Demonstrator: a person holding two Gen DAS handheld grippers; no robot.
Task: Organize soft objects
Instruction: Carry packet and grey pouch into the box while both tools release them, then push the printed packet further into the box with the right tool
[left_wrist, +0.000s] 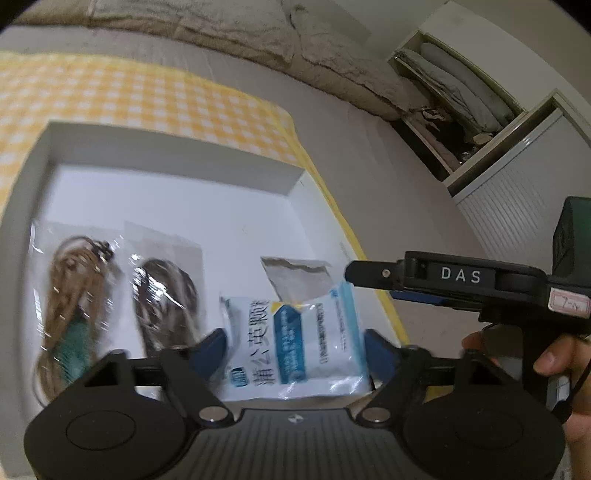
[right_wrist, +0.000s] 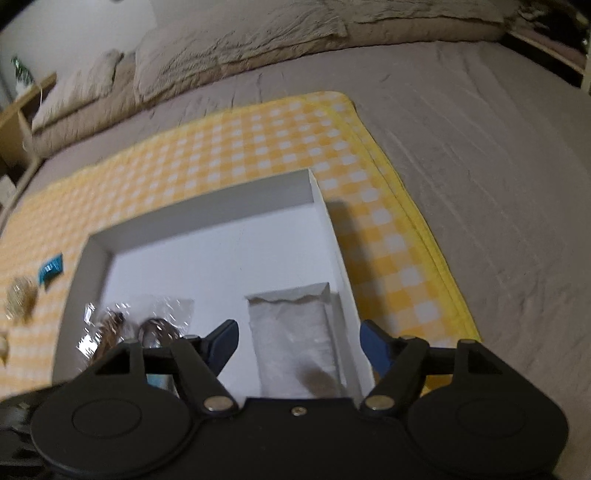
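Observation:
A white shallow box (left_wrist: 177, 155) lies on a yellow checked cloth (left_wrist: 110, 96). In it are two clear bags of brown cords (left_wrist: 74, 295), (left_wrist: 166, 288), a grey-white pouch (left_wrist: 295, 277) and a white-and-blue sachet (left_wrist: 295, 339). My left gripper (left_wrist: 295, 347) is shut on the sachet, low over the box's near edge. My right gripper (right_wrist: 299, 343) is open and empty above the grey-white pouch (right_wrist: 291, 332) at the box's (right_wrist: 207, 206) right end; its side also shows in the left wrist view (left_wrist: 424, 277).
The cloth (right_wrist: 258, 140) covers a grey bed (right_wrist: 480, 147) with beige pillows (right_wrist: 240, 48) at the back. A teal packet (right_wrist: 50, 271) and a gold bundle (right_wrist: 20, 299) lie on the cloth left of the box. An open wardrobe (left_wrist: 461, 103) stands at the right.

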